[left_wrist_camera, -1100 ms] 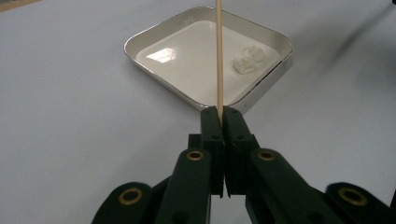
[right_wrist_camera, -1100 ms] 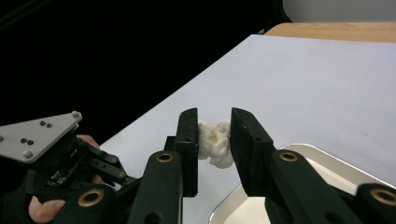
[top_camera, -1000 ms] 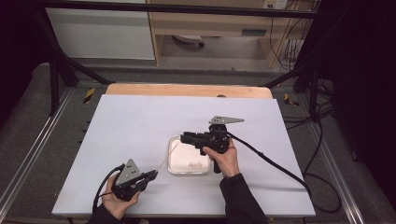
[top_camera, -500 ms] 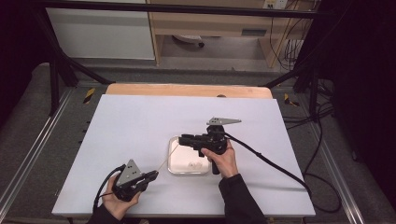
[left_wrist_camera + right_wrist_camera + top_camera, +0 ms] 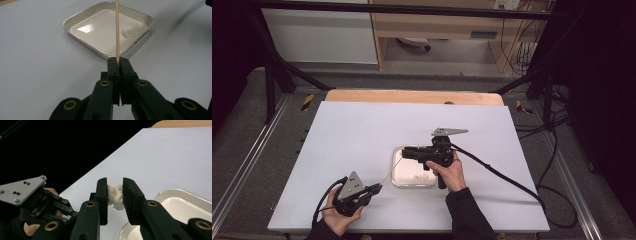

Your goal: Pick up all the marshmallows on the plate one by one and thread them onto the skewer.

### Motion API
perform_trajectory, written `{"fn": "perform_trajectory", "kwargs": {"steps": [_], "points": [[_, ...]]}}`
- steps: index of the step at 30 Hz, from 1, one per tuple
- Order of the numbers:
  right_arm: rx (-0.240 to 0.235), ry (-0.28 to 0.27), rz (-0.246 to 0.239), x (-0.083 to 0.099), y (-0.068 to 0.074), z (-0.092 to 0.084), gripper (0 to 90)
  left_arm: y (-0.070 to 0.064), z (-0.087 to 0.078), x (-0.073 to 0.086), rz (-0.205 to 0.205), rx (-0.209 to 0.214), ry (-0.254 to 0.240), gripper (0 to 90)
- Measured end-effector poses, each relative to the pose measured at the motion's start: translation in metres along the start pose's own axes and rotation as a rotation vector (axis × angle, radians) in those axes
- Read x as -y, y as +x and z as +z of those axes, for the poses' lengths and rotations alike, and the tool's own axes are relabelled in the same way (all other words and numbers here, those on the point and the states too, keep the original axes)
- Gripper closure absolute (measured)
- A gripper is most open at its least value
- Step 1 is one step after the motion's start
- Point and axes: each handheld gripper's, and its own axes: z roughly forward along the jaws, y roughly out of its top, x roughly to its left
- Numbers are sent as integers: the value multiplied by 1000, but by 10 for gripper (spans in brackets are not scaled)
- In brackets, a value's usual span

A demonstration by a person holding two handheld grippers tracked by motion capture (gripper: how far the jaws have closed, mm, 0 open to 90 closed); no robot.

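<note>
A white table (image 5: 362, 130) carries a shallow square metal tray (image 5: 398, 179) with a white inner face, which sits a little toward the near edge, roughly midway between the left and right edges. The left gripper (image 5: 373, 188), held in the person's left hand (image 5: 343, 214), rests close to the near edge toward the near-left corner, its grey three-cornered plate on top and a cable looping off behind it. Its jaws are pressed together on a thin wooden skewer (image 5: 116, 30), which runs straight out from the tips and slants up over the tray's near-left corner in the high view. In the left gripper view (image 5: 117, 60) the skewer crosses above the tray (image 5: 75, 21), and a small white lump (image 5: 130, 26), soft and crumpled, lies in the tray close to one corner. The right gripper (image 5: 406, 153), held in the right hand (image 5: 448, 172), hangs over the tray's far edge, pointing toward the table's left edge, with its cable trailing off toward the near-right corner. In the right gripper view its jaws (image 5: 115, 192) are clamped on a second white piece (image 5: 115, 195), squeezed between the two pads, above the table just beside the tray rim (image 5: 160, 193); the left gripper (image 5: 60, 206) shows farther off at the table's edge.
</note>
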Motion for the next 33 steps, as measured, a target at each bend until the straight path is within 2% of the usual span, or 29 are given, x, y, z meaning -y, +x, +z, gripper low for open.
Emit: {"fn": "perform_trajectory", "kwargs": {"steps": [33], "points": [[-15, -14, -1, 18, 7, 12, 781, -5, 4, 0, -9, -10, 7, 886]]}}
